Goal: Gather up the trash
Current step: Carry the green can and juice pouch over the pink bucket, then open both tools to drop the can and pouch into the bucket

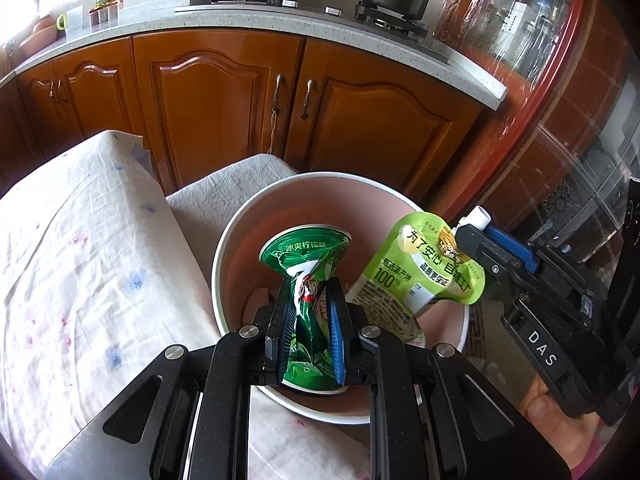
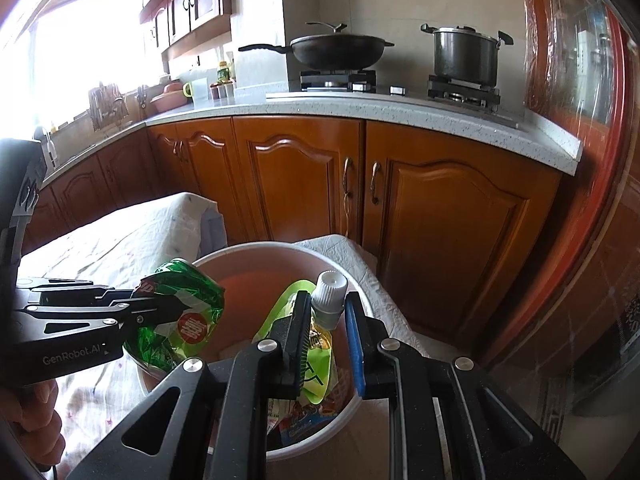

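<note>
The trash here is two pieces, both hanging over the open mouth of a pink bucket [image 1: 240,232] with a white rim, which fills the lower centre of both views.

The left gripper [image 1: 310,320] has its jaws nearly shut on a crushed green soda can [image 1: 304,264], pinched at the can's crumpled waist, with the flared upper rim standing above the pads. The right gripper [image 2: 328,320], jaws narrowly apart, clamps a lime-green spouted drink pouch [image 1: 424,268] by the neck just below its white screw cap [image 2: 330,284]; the pouch body dangles into the bucket.

As for progress, I judge the collecting nearly done for these two: each is carried to the bin, neither yet let go. In the right wrist view some colourful wrappers [image 2: 308,412] already lie at the bucket's bottom. What remains is to release both; whether more litter waits elsewhere cannot be seen.

The can is thin glossy metal, sharply creased and collapsed inward. The pouch is soft printed film, flat and limp, with a hard ribbed plastic cap. The bucket is smooth rigid plastic, round and tapered. At the left a wrinkled white cloth [image 1: 80,260] with faint pink and blue flecks covers a surface beside the bucket.
</note>
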The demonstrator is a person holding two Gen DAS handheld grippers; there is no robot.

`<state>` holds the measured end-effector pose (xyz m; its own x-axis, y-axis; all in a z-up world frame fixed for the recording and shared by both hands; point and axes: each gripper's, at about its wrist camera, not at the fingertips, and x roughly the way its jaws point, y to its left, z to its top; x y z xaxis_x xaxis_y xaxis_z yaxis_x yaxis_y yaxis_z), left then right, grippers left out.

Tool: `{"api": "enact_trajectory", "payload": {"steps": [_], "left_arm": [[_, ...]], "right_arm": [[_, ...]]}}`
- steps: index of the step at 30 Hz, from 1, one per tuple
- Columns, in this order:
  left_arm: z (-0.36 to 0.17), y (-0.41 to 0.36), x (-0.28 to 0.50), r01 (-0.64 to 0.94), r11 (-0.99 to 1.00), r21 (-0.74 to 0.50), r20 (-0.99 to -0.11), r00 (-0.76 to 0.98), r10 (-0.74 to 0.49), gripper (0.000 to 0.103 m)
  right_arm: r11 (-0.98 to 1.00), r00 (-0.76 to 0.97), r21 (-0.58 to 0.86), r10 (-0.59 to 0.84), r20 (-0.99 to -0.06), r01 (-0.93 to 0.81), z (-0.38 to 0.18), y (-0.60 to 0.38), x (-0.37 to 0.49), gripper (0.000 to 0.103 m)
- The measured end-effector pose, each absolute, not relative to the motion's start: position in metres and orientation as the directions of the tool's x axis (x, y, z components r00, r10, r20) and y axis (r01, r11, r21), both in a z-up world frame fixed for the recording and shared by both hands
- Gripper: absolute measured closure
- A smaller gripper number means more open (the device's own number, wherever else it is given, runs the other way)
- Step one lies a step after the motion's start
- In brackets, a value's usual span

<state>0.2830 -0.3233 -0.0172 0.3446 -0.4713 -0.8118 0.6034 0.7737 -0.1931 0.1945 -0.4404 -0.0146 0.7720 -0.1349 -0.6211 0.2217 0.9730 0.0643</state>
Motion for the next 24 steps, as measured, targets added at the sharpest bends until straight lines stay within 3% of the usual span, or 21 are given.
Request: {"api": "enact_trajectory", "payload": {"steps": [2,4,5,6,8,13,19,24], "left_arm": [[-0.018,-0.325,0.285,0.602,0.774,-0.196,-0.816,0.338,-0.469,0.083],[-0.017,-0.323,0.286,0.6,0.776,-0.196,-0.811,0.345,-0.472,0.069],[-0.016,-0.323,0.284,0.601,0.777,-0.189,-0.809,0.354,-0.47,0.063],[-0.015,-0.322,0.283,0.601,0.777,-0.185,-0.807,0.359,-0.47,0.062],[-0.014,-0.321,0.281,0.603,0.776,-0.183,-0.804,0.362,-0.471,0.06],[-0.01,-0.315,0.275,0.603,0.778,-0.179,-0.799,0.372,-0.473,0.054],[-0.005,-0.303,0.27,0.582,0.791,-0.191,-0.793,0.383,-0.473,0.043],[-0.003,-0.289,0.264,0.567,0.799,-0.2,-0.79,0.389,-0.474,0.036]], "right_arm": [[0.973,0.77,0.073,-0.126,-0.626,0.219,-0.016,-0.44,0.194,0.083],[0.972,0.77,0.086,-0.116,-0.627,0.217,-0.017,-0.441,0.193,0.083],[0.972,0.769,0.091,-0.113,-0.63,0.217,-0.018,-0.441,0.194,0.077],[0.971,0.768,0.096,-0.11,-0.631,0.218,-0.018,-0.442,0.193,0.066],[0.969,0.772,0.11,-0.103,-0.627,0.219,-0.019,-0.443,0.192,0.056],[0.964,0.779,0.145,-0.087,-0.621,0.224,-0.018,-0.445,0.184,0.055],[0.957,0.789,0.177,-0.077,-0.61,0.23,-0.015,-0.444,0.176,0.044],[0.952,0.802,0.205,-0.064,-0.594,0.228,-0.01,-0.439,0.166,0.029]]}}
